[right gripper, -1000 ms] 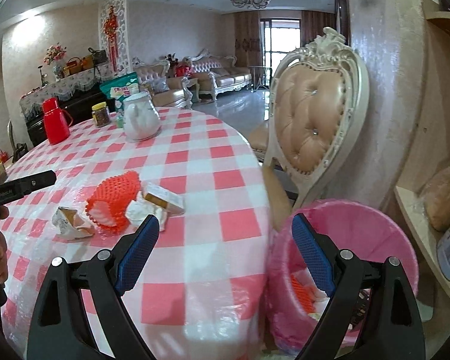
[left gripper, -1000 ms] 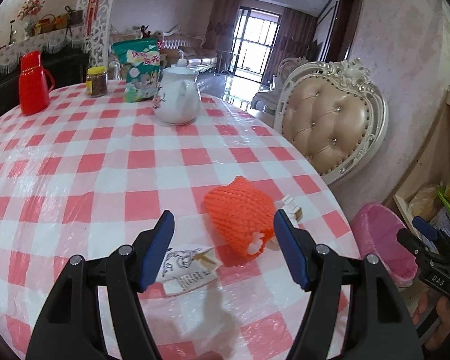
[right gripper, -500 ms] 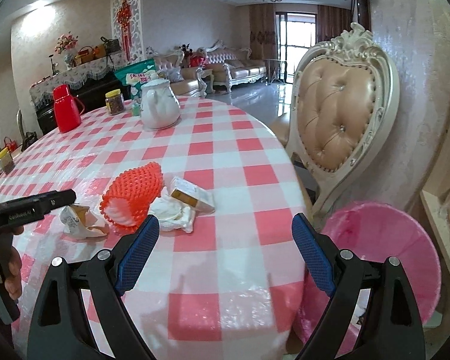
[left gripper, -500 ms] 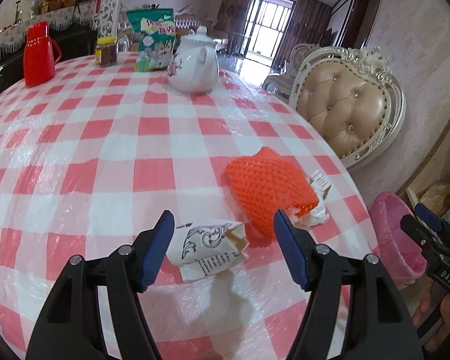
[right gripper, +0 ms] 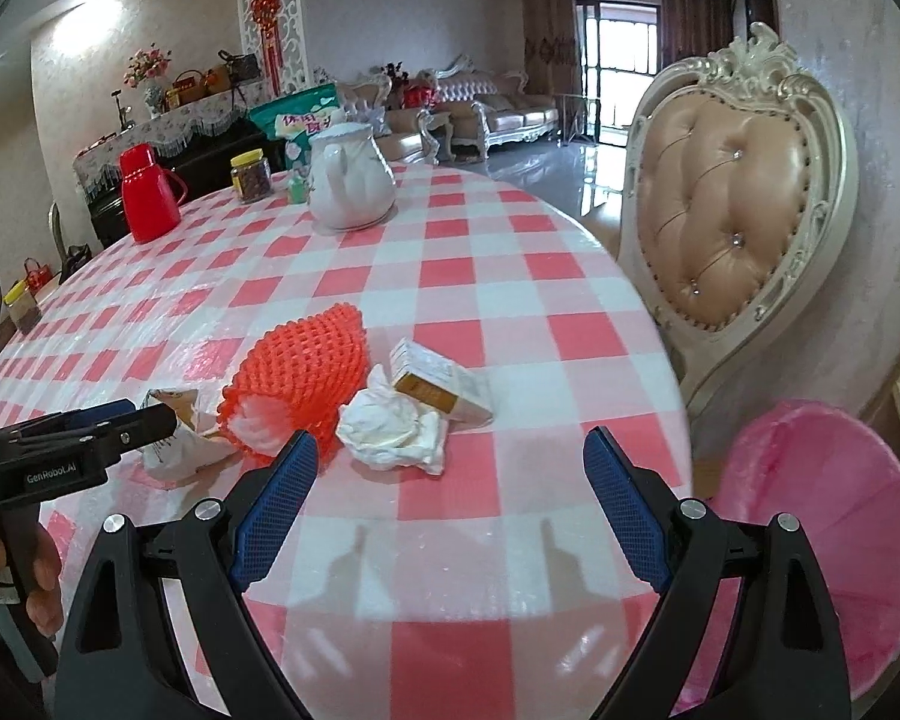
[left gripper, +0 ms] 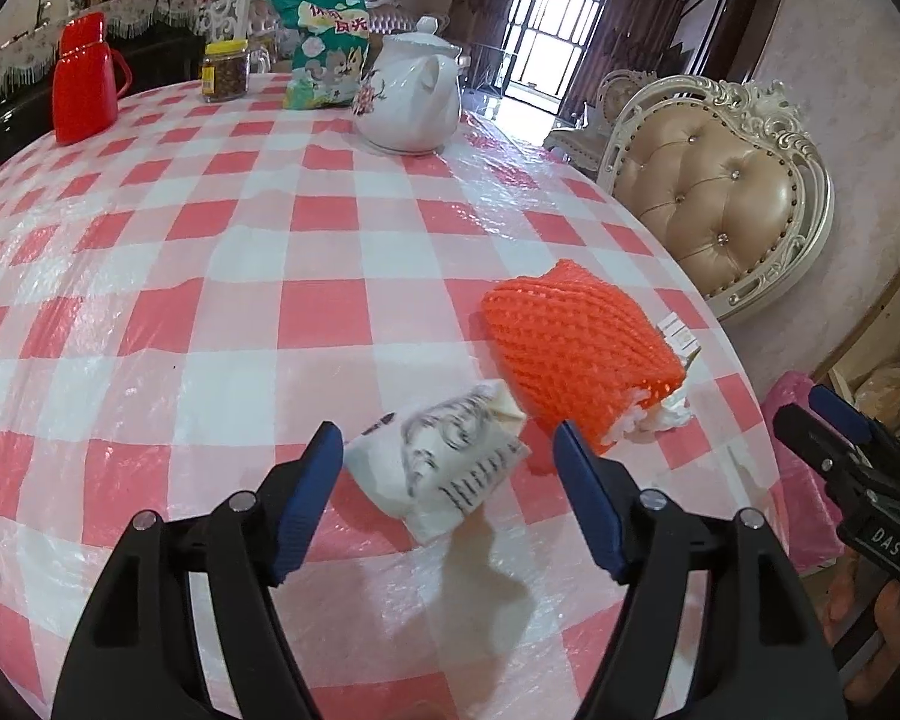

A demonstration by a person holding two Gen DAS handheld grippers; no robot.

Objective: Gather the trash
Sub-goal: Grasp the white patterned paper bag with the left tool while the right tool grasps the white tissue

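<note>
Crumpled white wrapper (left gripper: pixel 444 468) with black print, lying on checked tablecloth (left gripper: pixel 210 300)

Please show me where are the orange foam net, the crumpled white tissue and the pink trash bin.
orange foam net (left gripper: pixel 576 336), left wrist view, middle of its top side
crumpled white tissue (right gripper: pixel 390 429), right wrist view, centre of the wad
pink trash bin (right gripper: pixel 822 510), right wrist view, inner wall

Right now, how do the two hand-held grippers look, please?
Both are the same build: the left gripper and the right gripper have black plastic arms with silver rivets and blue ribbed finger pads. White lettering marks their bodies. A bare hand holds the left one; no sleeve shows.
</note>
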